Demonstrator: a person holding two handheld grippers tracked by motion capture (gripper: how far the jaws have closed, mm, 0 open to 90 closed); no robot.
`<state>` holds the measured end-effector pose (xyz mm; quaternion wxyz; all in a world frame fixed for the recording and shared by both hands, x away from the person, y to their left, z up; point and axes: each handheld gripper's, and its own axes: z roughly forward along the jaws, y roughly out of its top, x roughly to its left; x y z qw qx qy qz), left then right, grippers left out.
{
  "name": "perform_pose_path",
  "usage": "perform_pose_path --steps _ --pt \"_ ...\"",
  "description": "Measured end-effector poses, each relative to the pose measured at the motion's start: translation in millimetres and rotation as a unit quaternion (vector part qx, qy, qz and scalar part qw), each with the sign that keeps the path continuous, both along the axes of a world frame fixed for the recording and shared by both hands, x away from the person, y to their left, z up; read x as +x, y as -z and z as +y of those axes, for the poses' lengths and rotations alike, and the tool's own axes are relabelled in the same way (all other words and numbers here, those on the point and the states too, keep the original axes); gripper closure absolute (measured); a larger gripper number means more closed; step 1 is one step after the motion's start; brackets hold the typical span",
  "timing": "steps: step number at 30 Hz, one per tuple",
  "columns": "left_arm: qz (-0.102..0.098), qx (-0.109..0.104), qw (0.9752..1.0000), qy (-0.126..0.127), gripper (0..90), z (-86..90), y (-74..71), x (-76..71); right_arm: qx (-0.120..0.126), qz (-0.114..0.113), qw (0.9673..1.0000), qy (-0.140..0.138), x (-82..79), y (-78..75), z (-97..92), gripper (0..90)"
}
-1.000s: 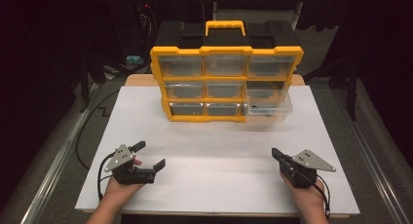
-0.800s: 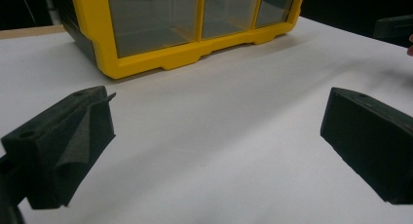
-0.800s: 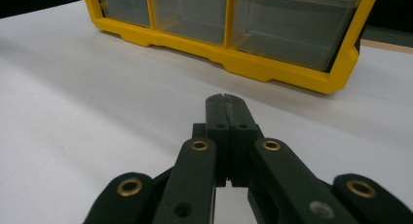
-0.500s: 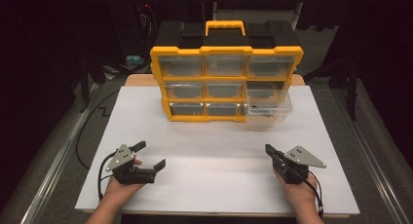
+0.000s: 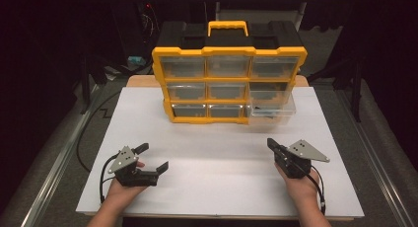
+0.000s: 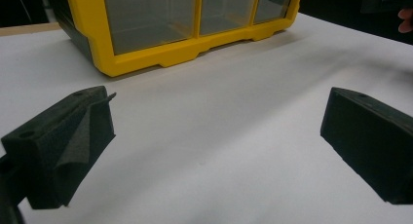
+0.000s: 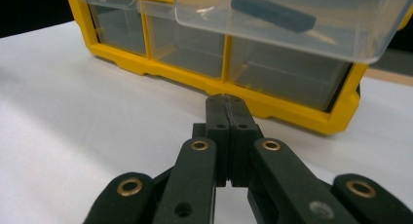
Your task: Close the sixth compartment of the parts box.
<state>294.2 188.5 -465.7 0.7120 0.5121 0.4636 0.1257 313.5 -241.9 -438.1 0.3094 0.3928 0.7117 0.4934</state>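
Change: right tool [image 5: 274,145] nudged a little forward and inward toward the drawer cabinet [image 5: 229,84] compared with a second ago; left tool [image 5: 153,157] parked where it was.
Right tool: jaws pressed together, nothing between them, tip aimed at the cabinet's lower right corner; seen close in the right gripper view [image 7: 227,103], short of the yellow frame, not touching.
Left tool: jaws wide apart, nothing held, resting low over the white worktop [image 5: 222,153], well apart from the cabinet.
Pulled-out drawer: clear drawer [image 5: 272,104] at the cabinet's right side, middle row, slid partway out and overhanging the bottom row; other drawers flush.
Drawer contents: dark blue oblong piece [image 7: 272,12] lying inside, seen through the clear wall; what it is, too blurred to tell.
Cabinet: upright at the far middle of the worktop, handle on top, unmoved.
Meaning: approach likely under way, closed tip suited to pushing the open drawer shut rather than picking from it; contact not yet made.
Risk: pushing off-centre could skew the drawer or shove the whole cabinet back.
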Motion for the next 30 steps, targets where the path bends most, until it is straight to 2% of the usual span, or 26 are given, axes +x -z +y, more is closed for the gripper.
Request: perform_pose_path --steps 21,30 --pt "-0.003 -0.001 1.0000 0.006 0.2 0.1 -0.5 -1.3 0.015 -0.015 0.9998 0.003 8.5 -17.7 7.8 90.0" --pt "-0.003 -0.002 1.0000 0.006 0.2 0.3 -0.7 -1.2 0.020 -0.027 0.9994 0.007 12.6 -30.9 10.7 90.0"
